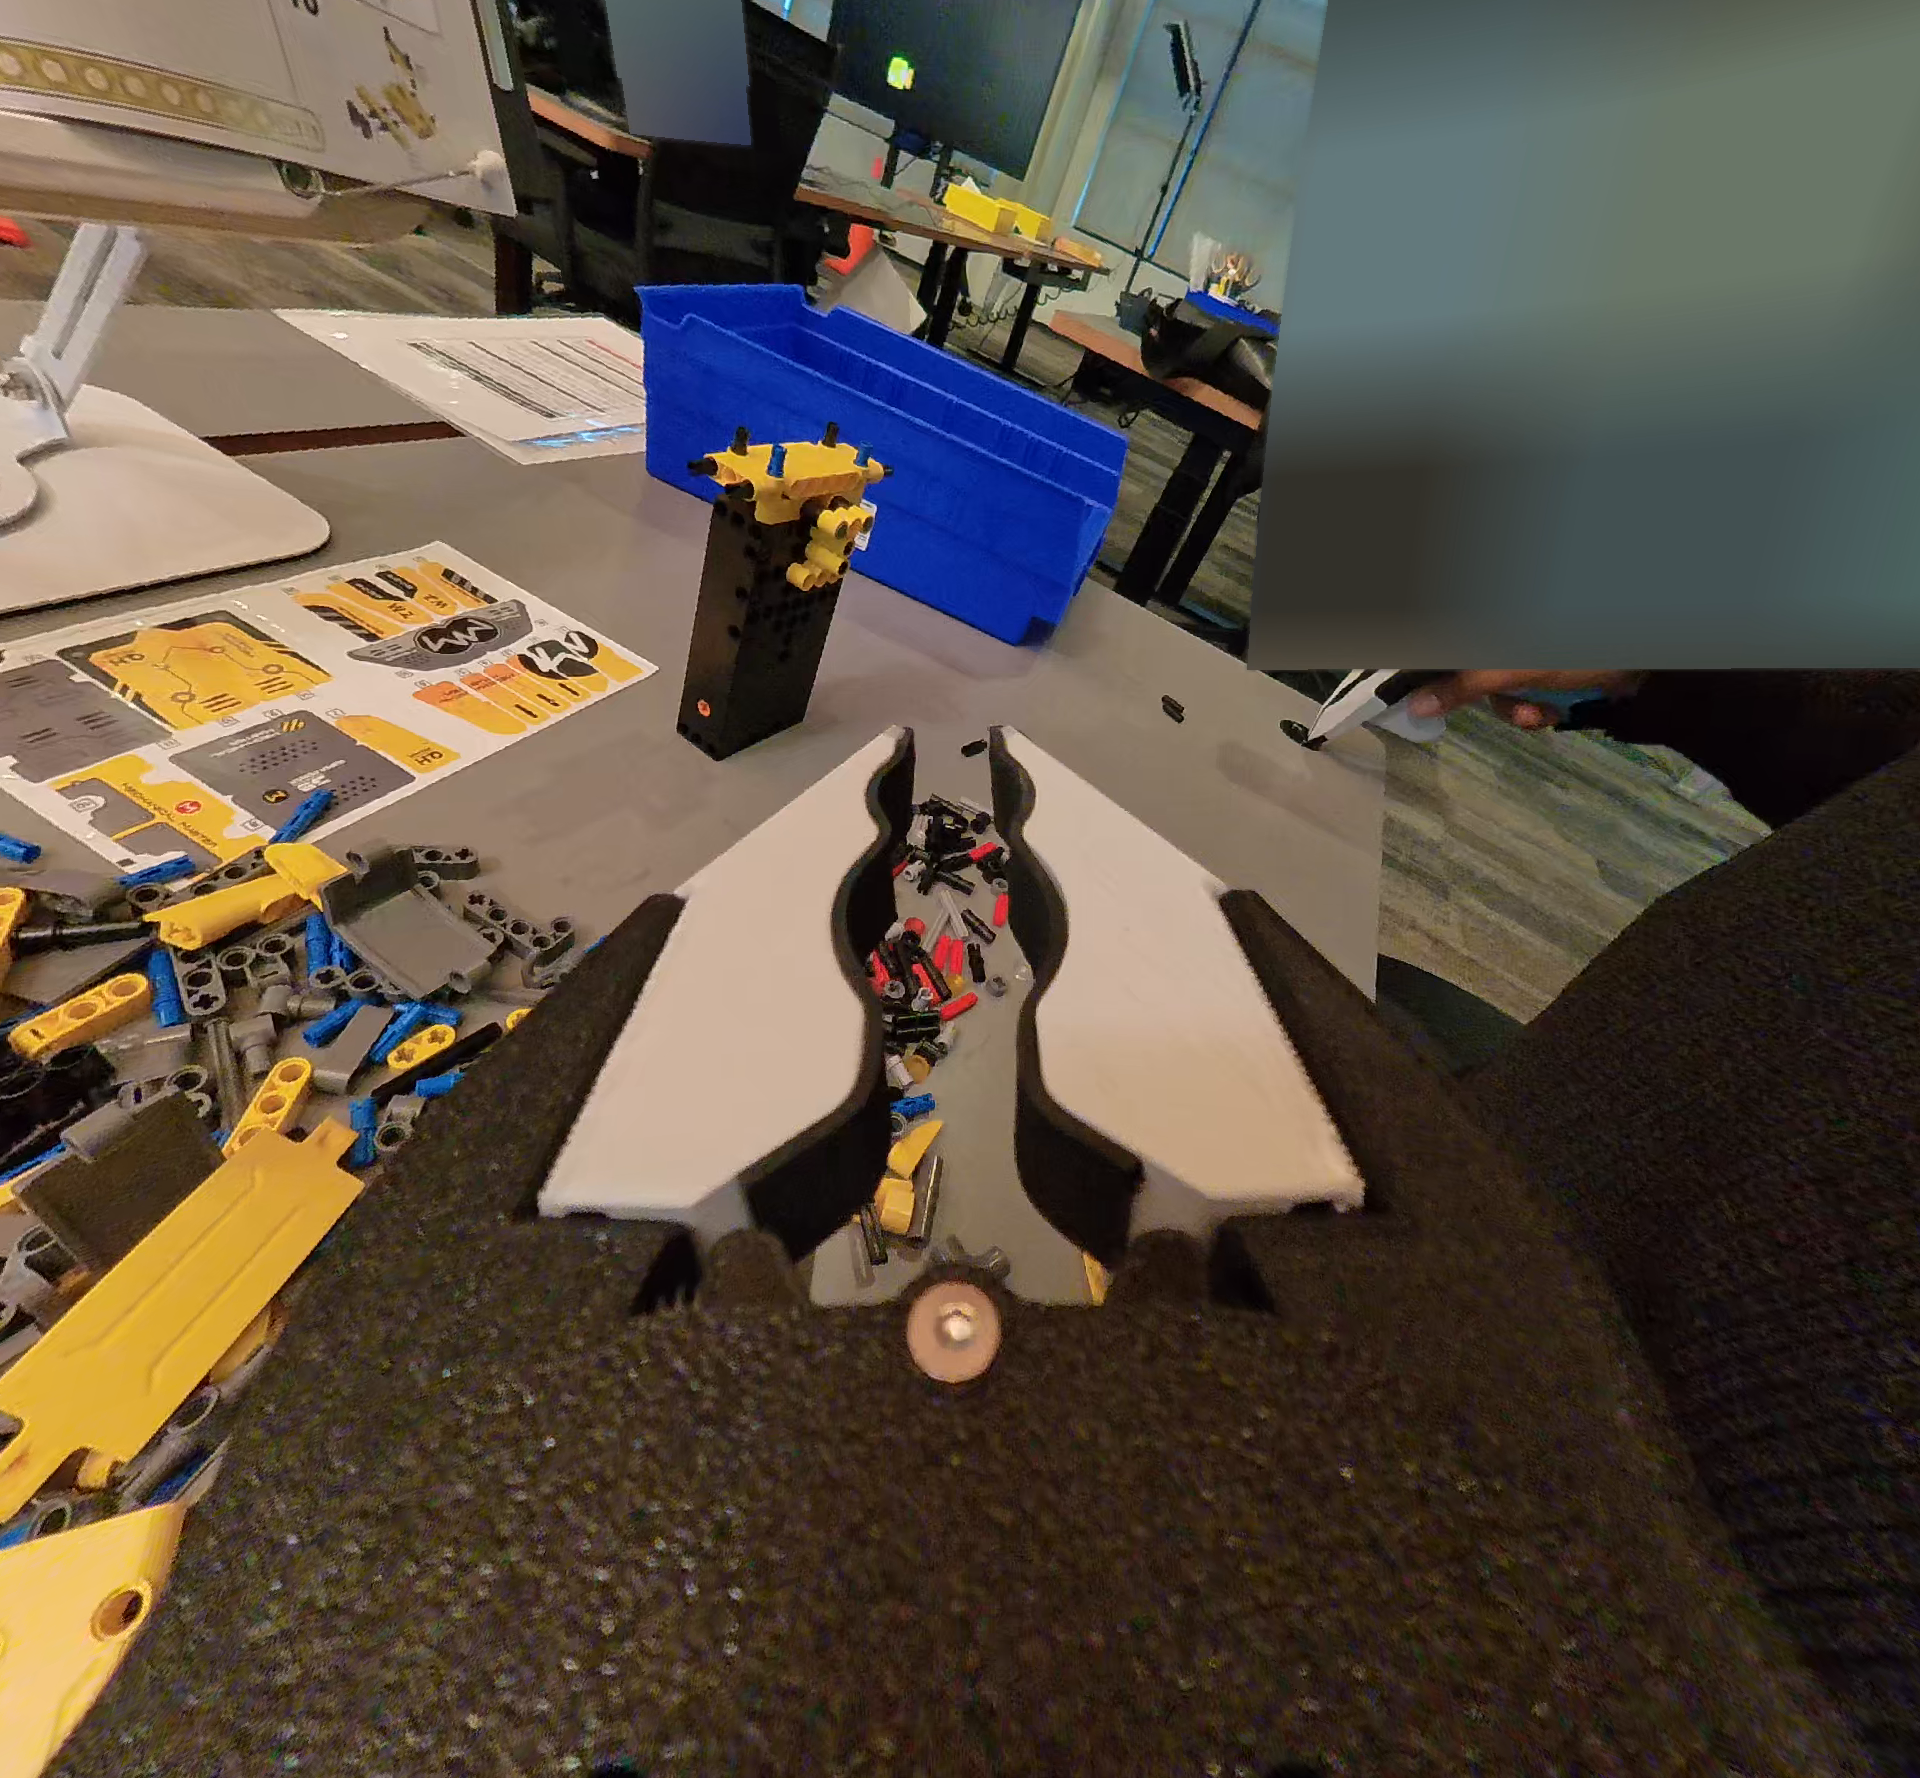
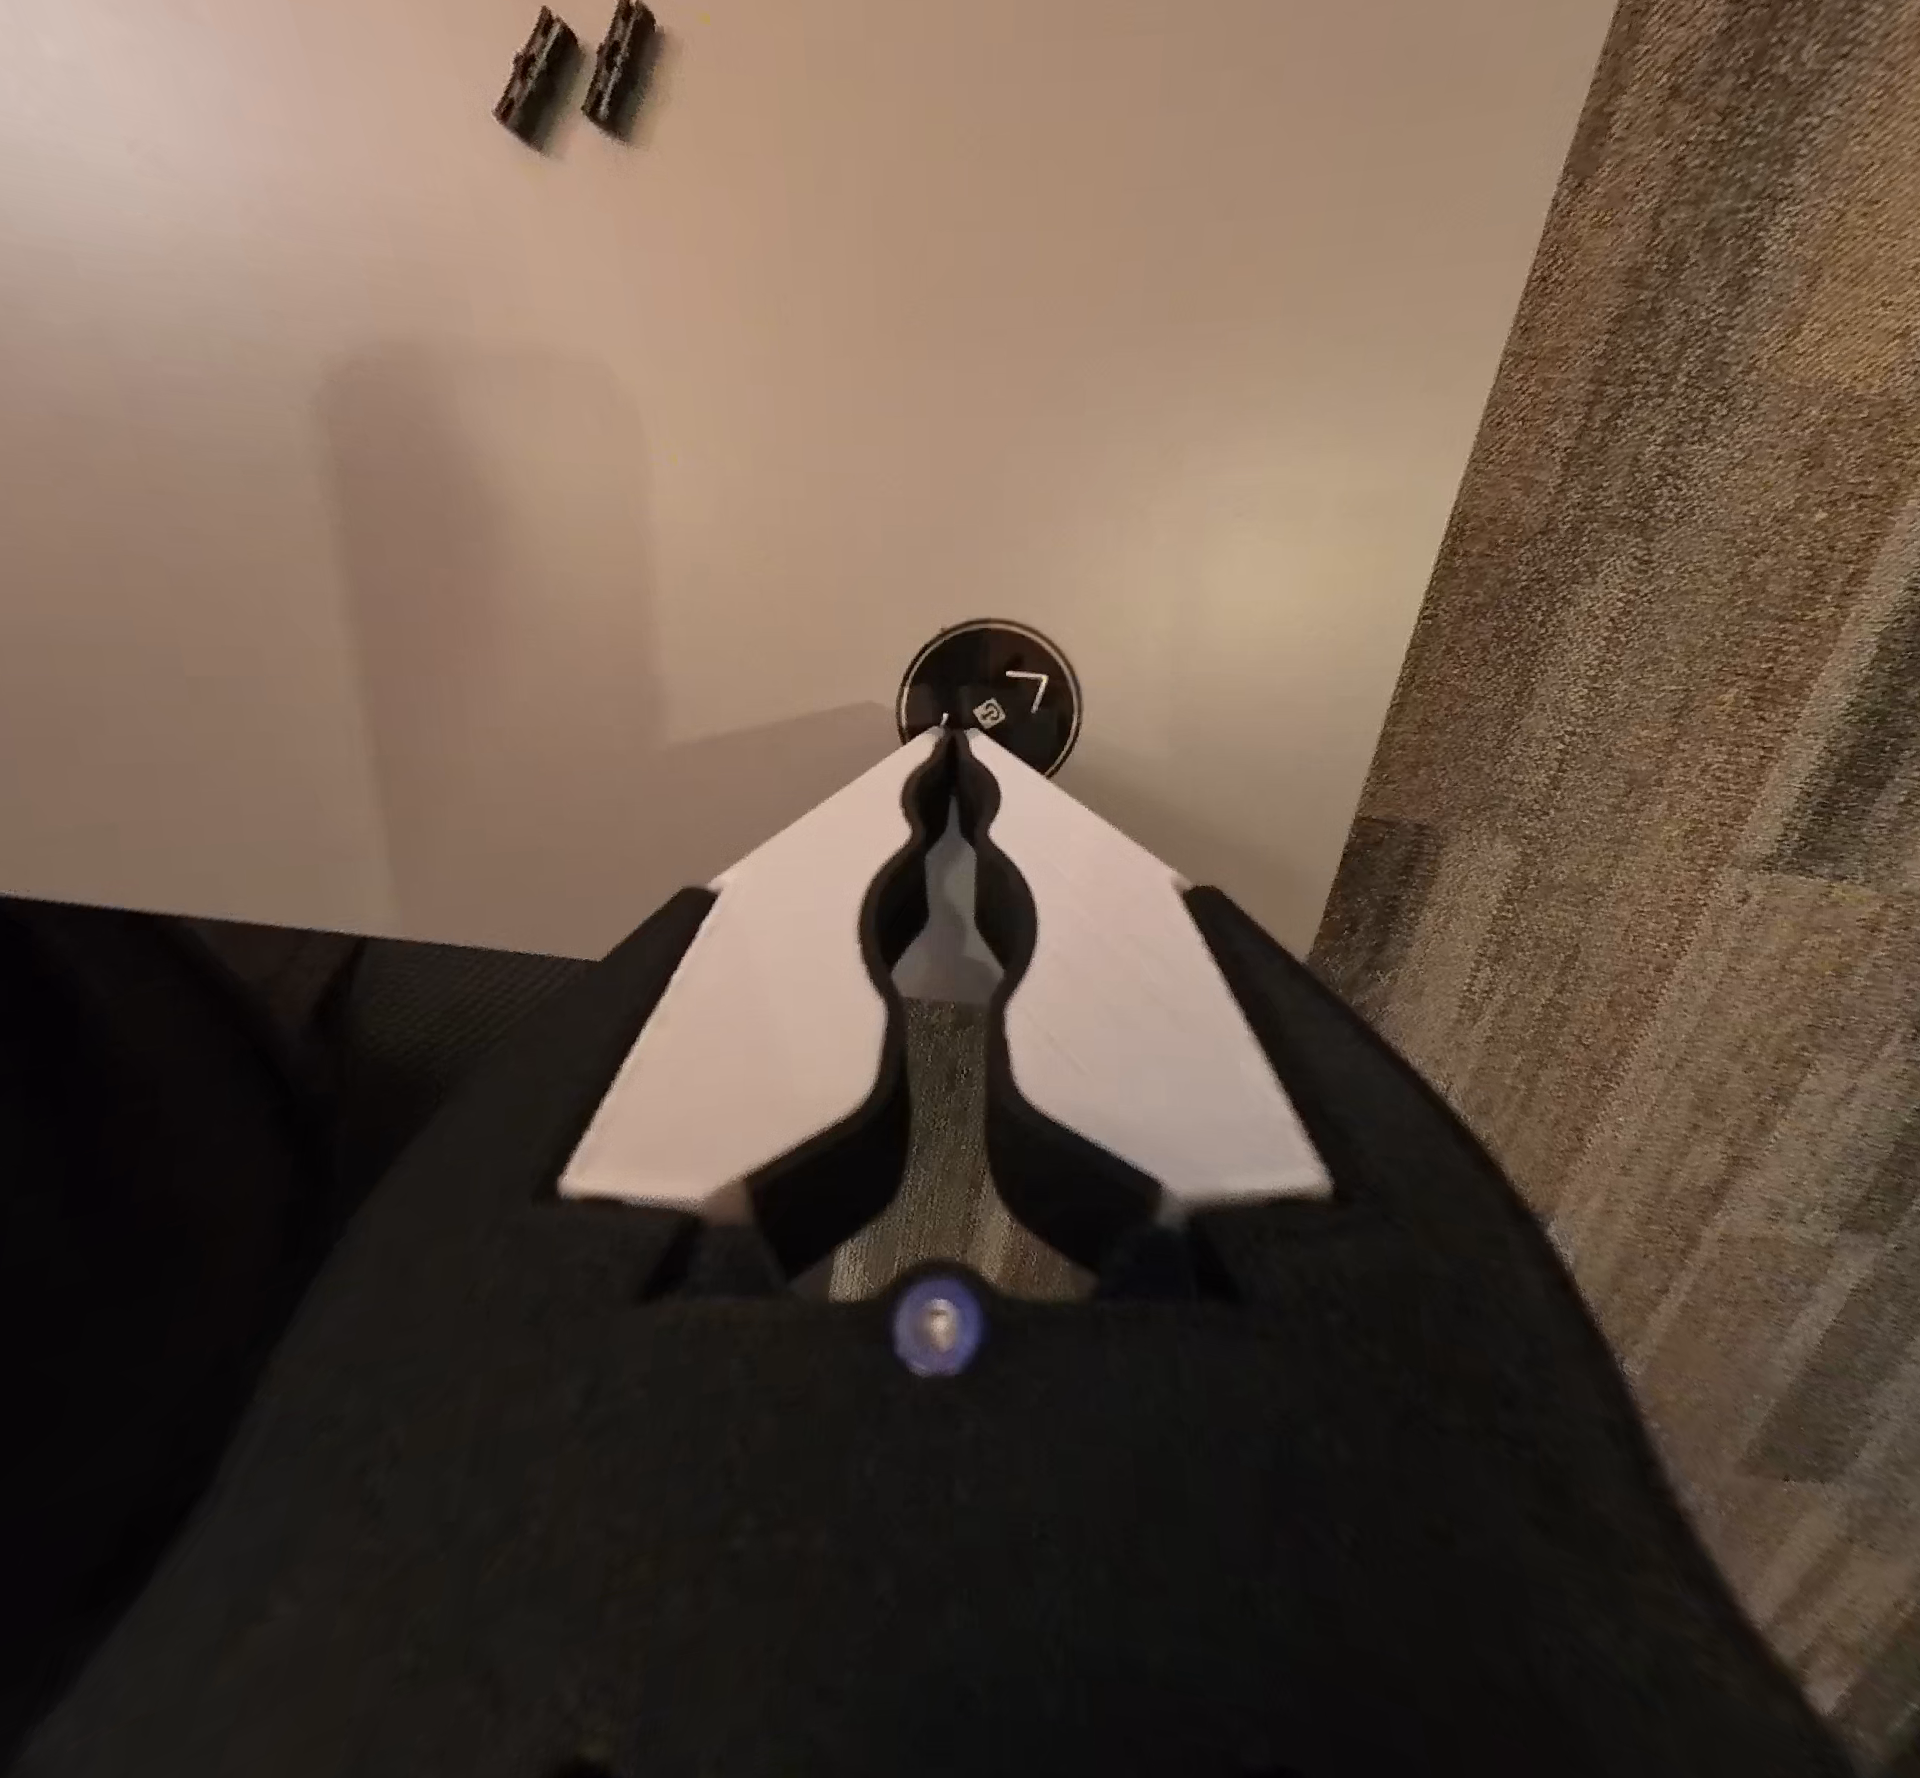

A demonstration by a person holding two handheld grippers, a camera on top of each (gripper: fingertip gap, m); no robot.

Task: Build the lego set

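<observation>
White-fingered, the left claw (image 1: 951, 741) hangs open and empty over a scatter of small pins (image 1: 940, 918) on the tabletop (image 1: 582, 793); one careless dip could push them toward the edge, or sideways into the black-and-yellow tower (image 1: 764, 601) just beyond. The right claw (image 2: 951, 736) is closed on nothing above a black disc (image 2: 987, 694) near the table's edge, two dark pins (image 2: 577, 66) well apart.
</observation>
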